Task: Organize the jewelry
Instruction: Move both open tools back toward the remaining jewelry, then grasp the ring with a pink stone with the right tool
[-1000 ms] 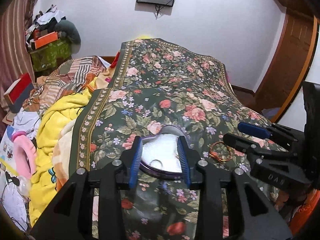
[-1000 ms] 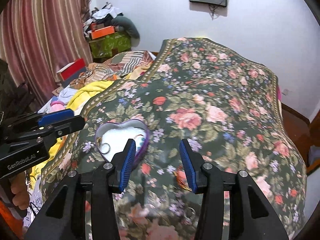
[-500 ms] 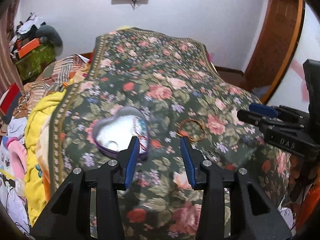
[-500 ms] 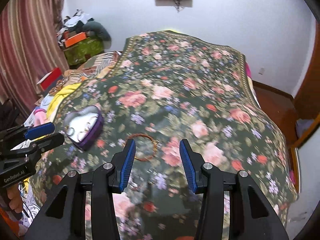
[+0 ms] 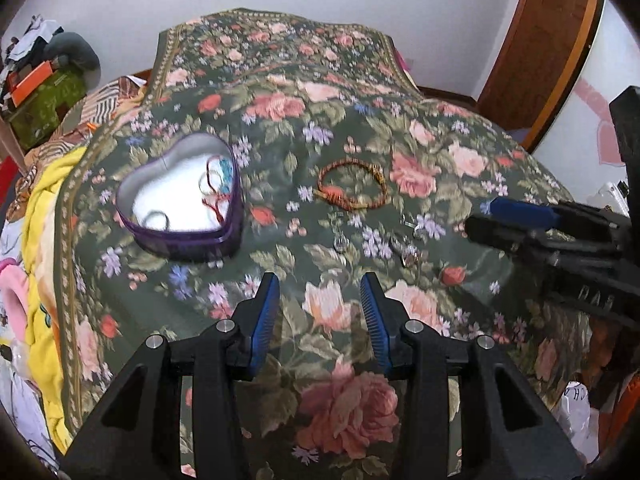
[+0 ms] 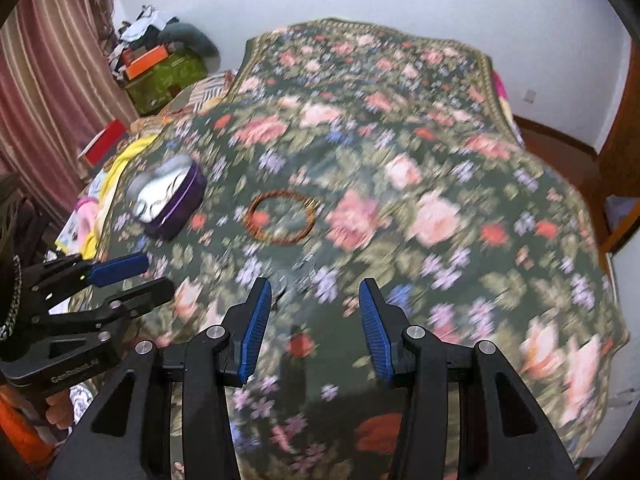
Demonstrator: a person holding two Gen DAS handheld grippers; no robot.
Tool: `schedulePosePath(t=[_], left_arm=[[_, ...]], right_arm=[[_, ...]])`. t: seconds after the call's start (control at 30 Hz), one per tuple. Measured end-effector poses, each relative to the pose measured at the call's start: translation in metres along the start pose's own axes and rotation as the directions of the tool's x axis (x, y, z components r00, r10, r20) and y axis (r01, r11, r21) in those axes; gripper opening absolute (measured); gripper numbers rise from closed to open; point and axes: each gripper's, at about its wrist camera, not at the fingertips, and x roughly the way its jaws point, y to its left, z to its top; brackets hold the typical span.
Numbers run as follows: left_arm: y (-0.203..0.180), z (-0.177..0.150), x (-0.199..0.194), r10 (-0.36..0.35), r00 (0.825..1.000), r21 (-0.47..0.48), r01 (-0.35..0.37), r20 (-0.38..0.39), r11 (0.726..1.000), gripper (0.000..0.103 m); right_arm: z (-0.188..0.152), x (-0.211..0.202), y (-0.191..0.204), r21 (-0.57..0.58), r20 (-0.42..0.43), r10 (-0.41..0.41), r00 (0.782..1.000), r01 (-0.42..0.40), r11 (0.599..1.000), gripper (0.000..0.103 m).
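The room is bright with soft, even light; shadows are faint; the left wrist view is mostly sharp, with a white shine inside the heart tin (image 5: 180, 196); the right wrist view is smeared with blur across the flowery bedspread (image 6: 400, 200); both views bend round, with dark corners.

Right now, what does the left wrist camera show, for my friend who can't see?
An orange beaded bracelet lies on a green floral blanket, beside an open purple heart-shaped tin holding jewelry. The open left gripper hovers empty.
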Motion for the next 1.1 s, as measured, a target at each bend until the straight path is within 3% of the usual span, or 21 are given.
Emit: schedulePosePath(t=[0.33,0.47,0.67,1.1], left_arm=[[0.006,-0.010,0.007,-0.013,1.000,-0.021,0.012,-0.021,1.000,0.041],[0.008,-0.012,0.010,-0.012,1.000,-0.026,0.011,-0.029,1.000,0.041],[0.006,-0.010,0.014,-0.019,0.999,-0.009,0.019,-0.037,1.000,0.041],[-0.011,0.011,0.036,-0.034,0.998,0.026,0.035,-0.050,0.999,0.037]], right_arm=[[-0.012,0.031,0.014,0.035,-0.069,0.079,0.994,-0.077,0.996,0.041],[-0.011,0.040,0.014,0.048,-0.089,0.103,0.991,-0.099,0.994,0.025],[-0.011,0.047,0.019,0.039,-0.084,0.090,0.992,-0.087,0.995,0.012],[-0.005,0.026,0.002,0.055,0.000,0.055,0.999,-0.055,0.997,0.011]])
